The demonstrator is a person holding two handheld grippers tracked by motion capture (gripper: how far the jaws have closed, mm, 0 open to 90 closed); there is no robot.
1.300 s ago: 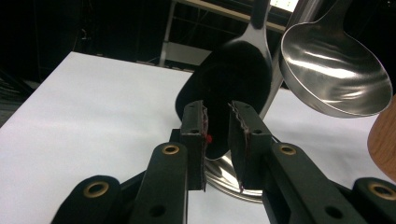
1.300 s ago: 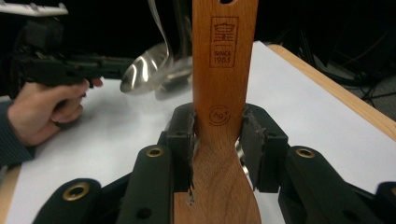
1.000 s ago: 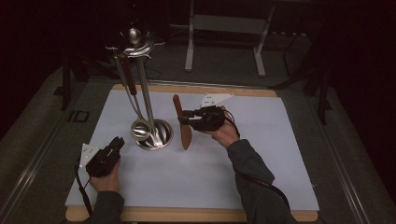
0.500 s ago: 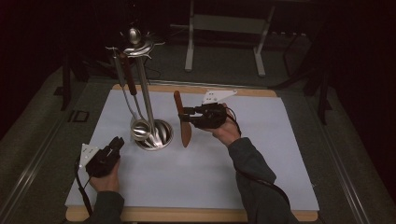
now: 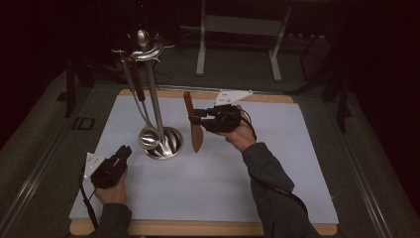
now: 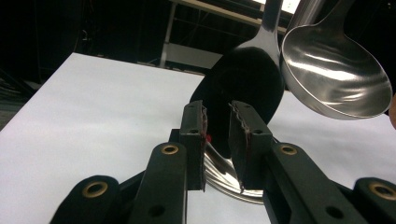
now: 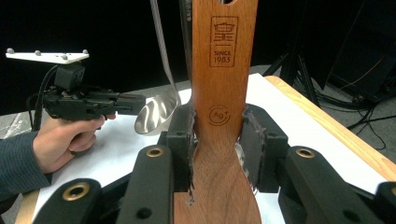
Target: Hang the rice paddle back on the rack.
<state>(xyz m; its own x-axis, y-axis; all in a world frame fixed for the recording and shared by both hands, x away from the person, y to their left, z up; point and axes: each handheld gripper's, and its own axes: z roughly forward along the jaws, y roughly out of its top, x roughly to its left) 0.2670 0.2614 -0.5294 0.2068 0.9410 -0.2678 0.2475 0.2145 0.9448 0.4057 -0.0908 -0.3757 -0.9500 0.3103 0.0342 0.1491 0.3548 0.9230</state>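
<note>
- Nearest the person, the left gripper rests low on the white desk, its fingers released with nothing between them, aimed at the stand's base.
- Farther in, the right gripper has its fingers clenched on the wooden spatula, held upright with its blade tip down near the desk.
- Just beside it stands the steel utensil stand, a ladle hanging from it.
</note>
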